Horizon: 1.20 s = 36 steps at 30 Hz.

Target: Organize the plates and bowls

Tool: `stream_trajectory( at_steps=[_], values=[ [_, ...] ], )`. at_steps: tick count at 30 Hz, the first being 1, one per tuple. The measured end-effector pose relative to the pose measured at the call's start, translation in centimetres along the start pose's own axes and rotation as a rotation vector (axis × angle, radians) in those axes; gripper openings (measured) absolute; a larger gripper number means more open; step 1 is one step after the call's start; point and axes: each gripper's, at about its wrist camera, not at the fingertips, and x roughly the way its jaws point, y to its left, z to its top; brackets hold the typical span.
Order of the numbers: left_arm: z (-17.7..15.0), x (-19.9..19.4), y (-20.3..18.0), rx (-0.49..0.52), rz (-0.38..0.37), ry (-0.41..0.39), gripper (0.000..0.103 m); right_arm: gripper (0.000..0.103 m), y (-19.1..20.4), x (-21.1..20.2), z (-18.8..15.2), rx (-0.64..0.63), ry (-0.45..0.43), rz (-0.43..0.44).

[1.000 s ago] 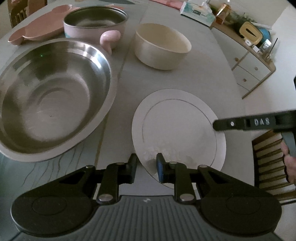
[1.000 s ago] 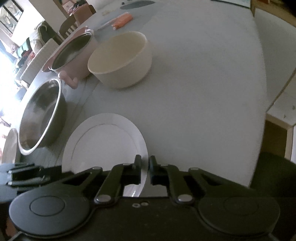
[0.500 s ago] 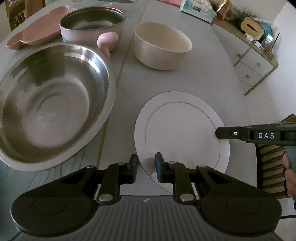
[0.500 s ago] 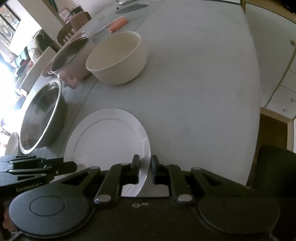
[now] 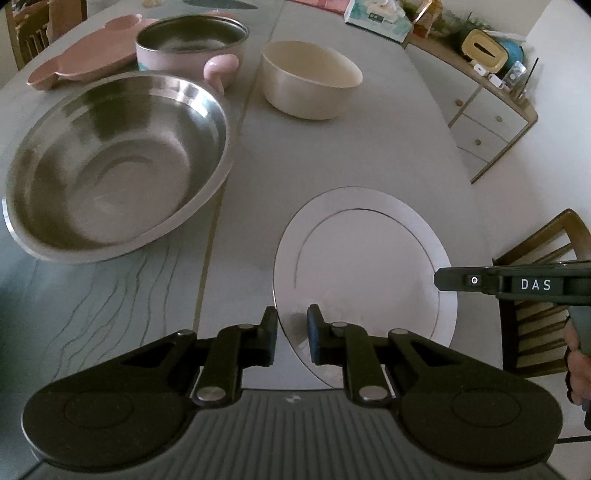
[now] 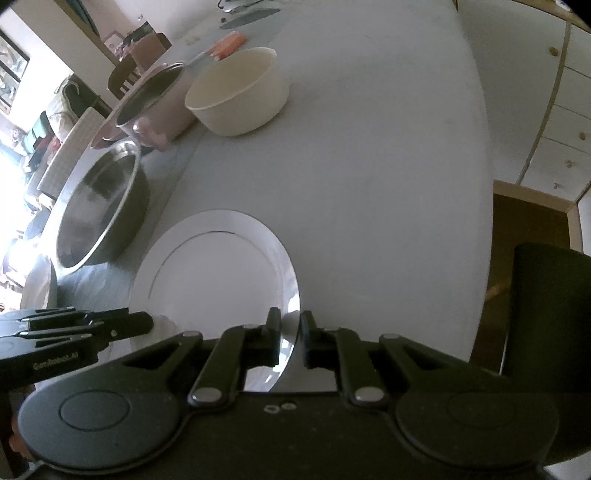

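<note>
A white plate (image 5: 365,262) is held above the grey table; it also shows in the right wrist view (image 6: 218,273). My left gripper (image 5: 291,332) is shut on the plate's near left rim. My right gripper (image 6: 290,332) is shut on its right rim, and shows from the side in the left wrist view (image 5: 443,280). A large steel bowl (image 5: 110,166) sits to the left. Behind it stand a pink steel-lined pot (image 5: 188,48) and a cream bowl (image 5: 310,85). A pink plate (image 5: 85,59) lies at the far left.
The grey table (image 5: 332,155) has a seam down its middle. A wooden chair (image 5: 543,306) stands at the right edge, a sideboard (image 5: 487,110) with clutter beyond it. A tissue box (image 5: 376,18) lies at the far end. An orange item (image 6: 229,44) lies far back.
Both grippers have held the plate throughout. The view has tilted and the plate sits slightly further right and lower in the left wrist view; the bowls have not moved.
</note>
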Motion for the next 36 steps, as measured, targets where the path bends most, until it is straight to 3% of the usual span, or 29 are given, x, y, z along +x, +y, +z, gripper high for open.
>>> stream_trajectory(
  at_steps=[7,22,36],
  values=[
    [-1.3,-2.5,1.4,-0.006,0.01,-0.016,0.016,0.011,2.7,-1.2,-1.7,-0.006,-0.021,0.005],
    [-3.8,-8.8,8.3,-0.005,0.014,-0.074,0.016,0.01,11.9,-1.9,-4.3,-0.05,-0.054,-0.002],
    [-4.5,-13.2,20.1,0.009,0.02,-0.068,0.016,0.009,23.8,1.7,-6.0,-0.051,-0.052,0.0]
  ],
)
